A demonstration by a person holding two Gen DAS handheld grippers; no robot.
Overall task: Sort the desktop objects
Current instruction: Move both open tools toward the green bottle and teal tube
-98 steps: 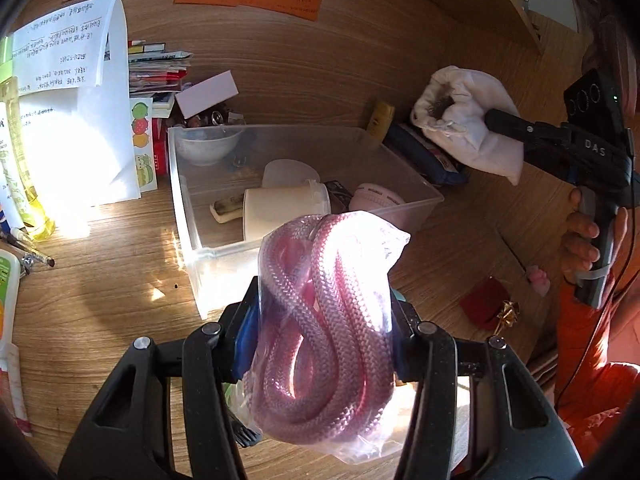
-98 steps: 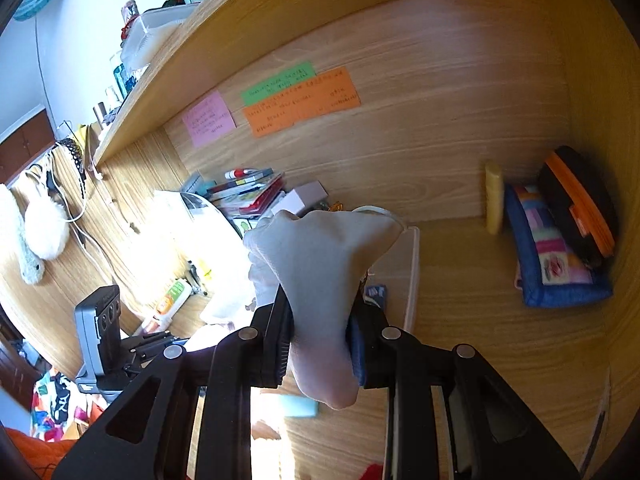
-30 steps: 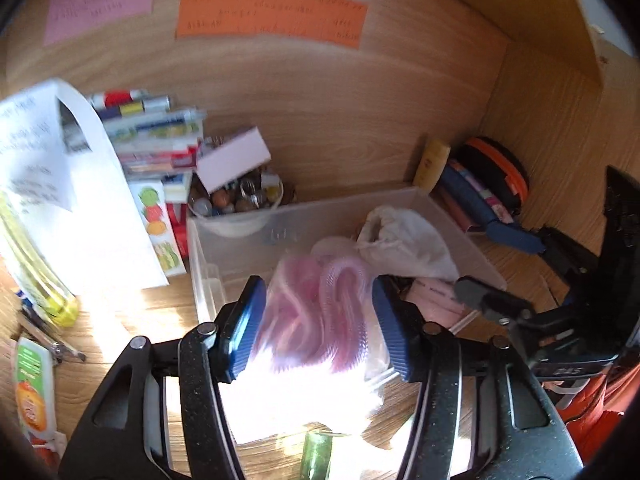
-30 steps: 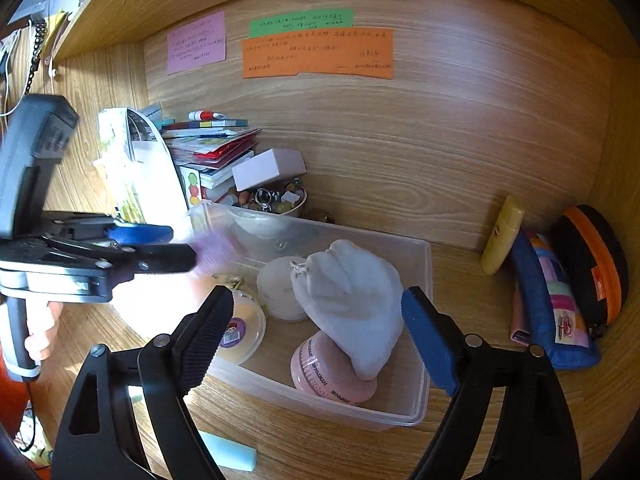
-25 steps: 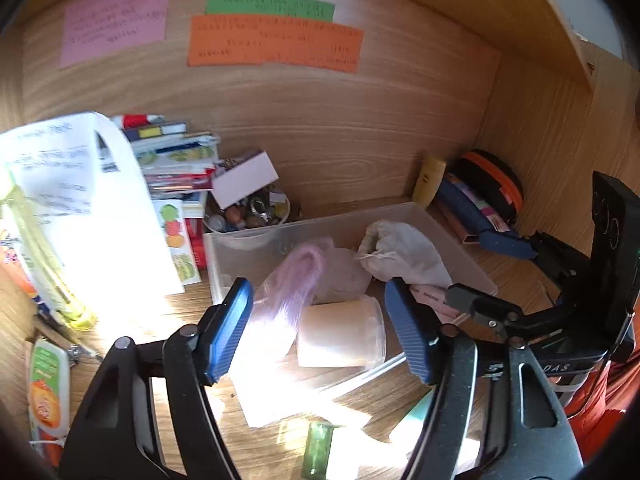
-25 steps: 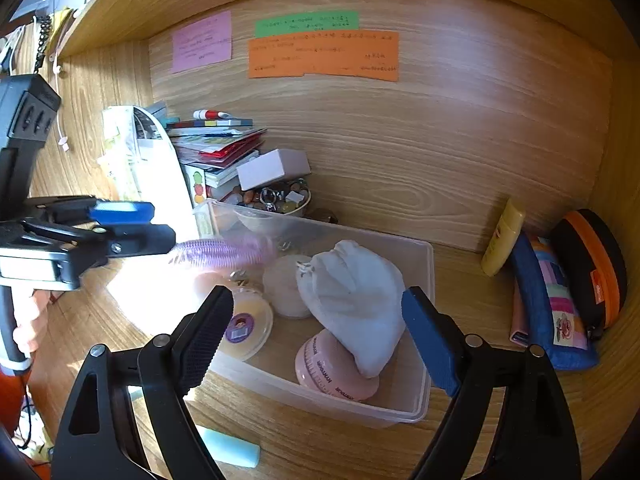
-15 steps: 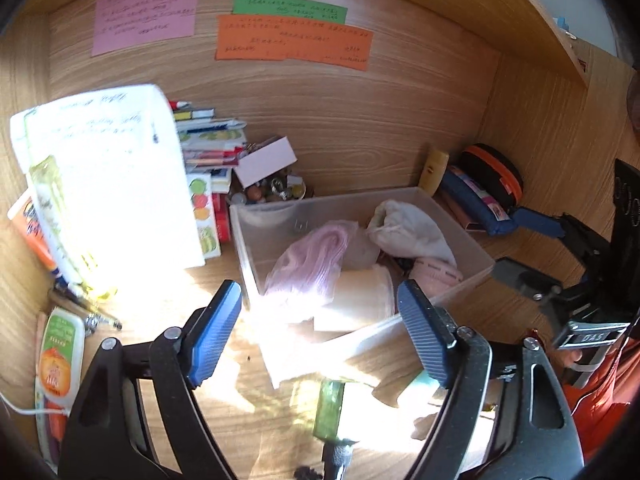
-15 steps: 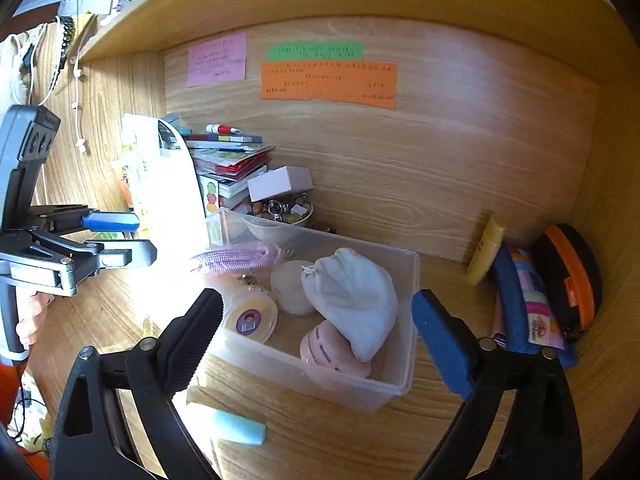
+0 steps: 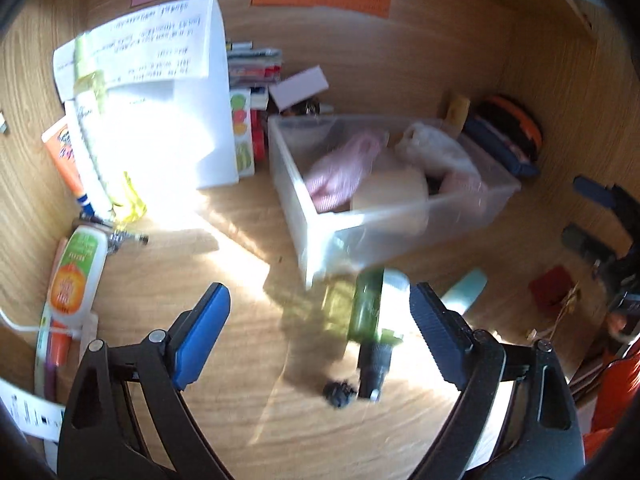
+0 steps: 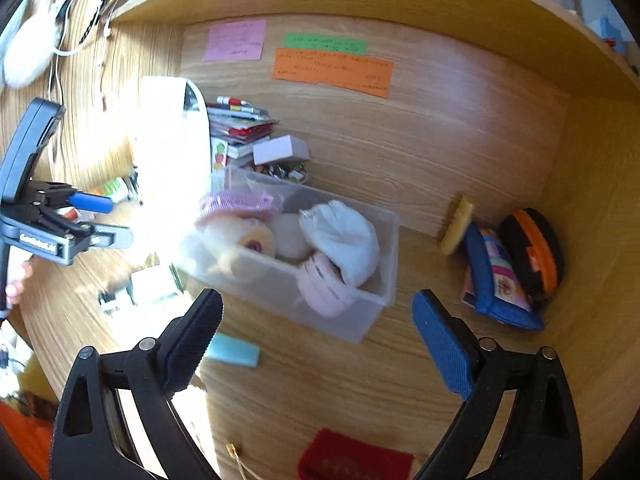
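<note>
Both claws, left claw [image 9: 318, 330] and right claw [image 10: 316, 334], gape empty; the left's jaws have just been widening, green bottle [image 9: 366, 304] at twelve o'clock, likely next for the bin [image 10: 384, 280].

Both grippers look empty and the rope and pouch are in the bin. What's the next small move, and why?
Probably lower the left gripper onto the green bottle. It lies on the desk in front of the clear bin, between the left gripper's pads, whose jaws have just been opening with nothing gripped. The right gripper is open too; the light blue block lies nearest it.
</note>
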